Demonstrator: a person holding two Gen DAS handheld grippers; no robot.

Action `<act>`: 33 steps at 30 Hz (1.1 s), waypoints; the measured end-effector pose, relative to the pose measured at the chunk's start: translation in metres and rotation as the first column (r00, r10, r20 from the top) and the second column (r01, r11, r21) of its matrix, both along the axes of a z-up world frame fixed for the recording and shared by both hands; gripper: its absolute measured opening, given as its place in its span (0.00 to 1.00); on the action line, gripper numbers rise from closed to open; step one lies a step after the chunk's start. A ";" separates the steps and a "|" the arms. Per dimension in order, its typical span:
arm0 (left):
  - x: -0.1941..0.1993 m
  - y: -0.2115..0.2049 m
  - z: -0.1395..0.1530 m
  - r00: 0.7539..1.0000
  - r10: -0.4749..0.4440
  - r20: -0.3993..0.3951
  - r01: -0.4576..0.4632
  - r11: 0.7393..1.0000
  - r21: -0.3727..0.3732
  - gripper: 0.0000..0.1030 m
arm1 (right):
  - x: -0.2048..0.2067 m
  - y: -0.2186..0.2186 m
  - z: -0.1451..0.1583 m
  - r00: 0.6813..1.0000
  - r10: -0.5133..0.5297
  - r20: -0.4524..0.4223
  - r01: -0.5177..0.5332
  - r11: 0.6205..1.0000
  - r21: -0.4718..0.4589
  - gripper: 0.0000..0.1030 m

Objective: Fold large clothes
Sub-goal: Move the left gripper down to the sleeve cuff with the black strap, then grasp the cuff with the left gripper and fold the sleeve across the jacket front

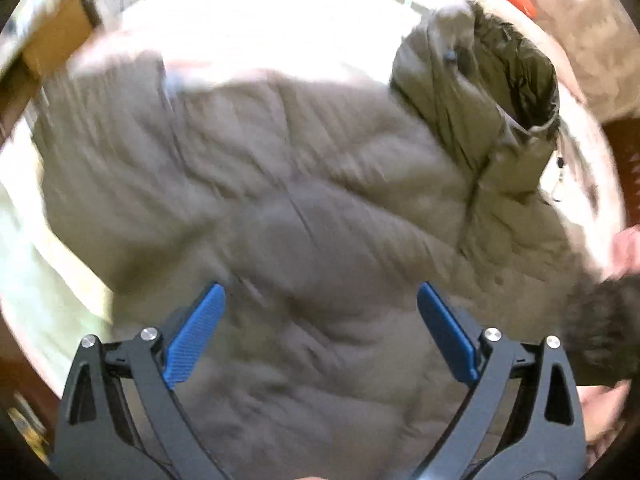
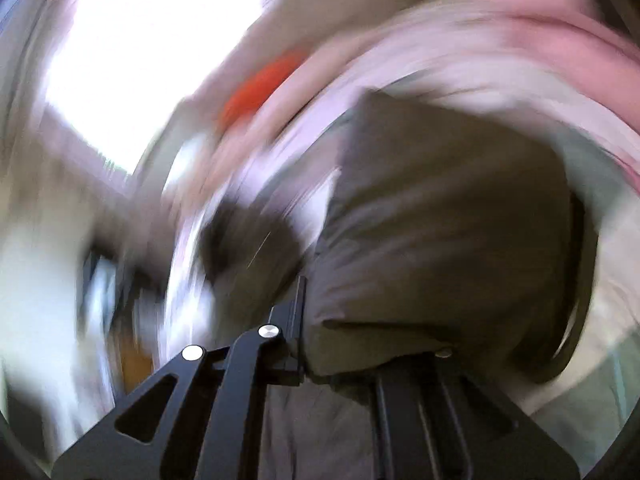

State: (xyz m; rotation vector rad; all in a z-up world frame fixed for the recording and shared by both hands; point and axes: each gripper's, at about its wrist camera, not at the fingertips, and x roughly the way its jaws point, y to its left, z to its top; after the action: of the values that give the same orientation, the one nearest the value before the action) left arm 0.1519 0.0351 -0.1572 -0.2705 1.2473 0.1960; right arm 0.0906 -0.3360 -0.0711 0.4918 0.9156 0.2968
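I look down from my left gripper (image 1: 320, 320) at a big puffy tan coat (image 1: 280, 200). It lies spread out on a pale bed cover (image 1: 24, 304), and its hood (image 1: 516, 80), dark green inside, sits at the upper right. The blue fingers (image 1: 196, 336) of the left gripper are wide apart with nothing between them — they hang over the middle of the coat.

My right gripper (image 2: 304, 320) is shut tight on a thick fold of the same coat (image 2: 440, 240). That view is very blurry, so I cannot tell which part of the coat I have — maybe a sleeve or a side edge.

I think the step now is to bring that held part over the coat's body. To do it well, I should keep the right grip firm, because puffy cloth slips out easily. I should carry the fold across low and slow so it lands flat. My left gripper could press down on the middle so the coat does not slide along the bed.
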 end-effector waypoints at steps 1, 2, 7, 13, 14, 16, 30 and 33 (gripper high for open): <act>0.003 0.001 0.006 1.000 -0.010 0.017 0.009 0.998 0.058 0.95 | -0.001 0.032 -0.002 0.994 0.110 -0.027 -0.111 0.993 -0.042 0.18; 0.004 0.006 0.011 0.999 -0.014 0.035 0.010 0.994 0.107 0.95 | -0.007 0.076 -0.006 0.968 0.242 -0.061 -0.247 0.964 -0.096 0.33; 0.023 0.021 -0.001 0.997 -0.018 -0.069 0.014 0.998 -0.054 0.95 | -0.040 0.123 -0.009 0.979 0.205 -0.010 -0.200 0.941 -0.273 0.98; 0.029 0.013 -0.026 0.981 -0.075 -0.179 0.041 0.981 -0.190 0.95 | -0.026 0.055 -0.032 0.992 0.013 -0.125 -0.033 0.987 -0.158 0.98; 0.028 0.004 -0.031 0.974 -0.109 -0.201 0.065 0.975 -0.213 0.95 | -0.023 0.049 -0.038 0.989 -0.011 -0.147 -0.010 0.990 -0.139 0.98; 0.017 -0.016 -0.043 0.938 -0.192 -0.289 0.115 0.958 -0.264 0.95 | -0.030 0.036 -0.054 0.980 -0.048 -0.194 0.031 0.996 -0.087 0.98; 0.023 -0.069 0.002 0.931 -0.354 0.085 0.357 0.934 -0.024 0.02 | -0.044 0.016 -0.089 0.949 -0.158 -0.274 0.174 0.984 0.036 0.98; 0.022 -0.085 0.025 0.901 -0.406 0.153 0.395 0.914 0.099 0.05 | -0.037 0.011 -0.095 0.946 -0.185 -0.267 0.215 0.973 0.088 0.98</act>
State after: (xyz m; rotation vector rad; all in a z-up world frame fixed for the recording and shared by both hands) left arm 0.1735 -0.0497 -0.1318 0.0312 1.0971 -0.1405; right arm 0.0538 -0.3250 -0.1656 0.7382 1.0952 0.1013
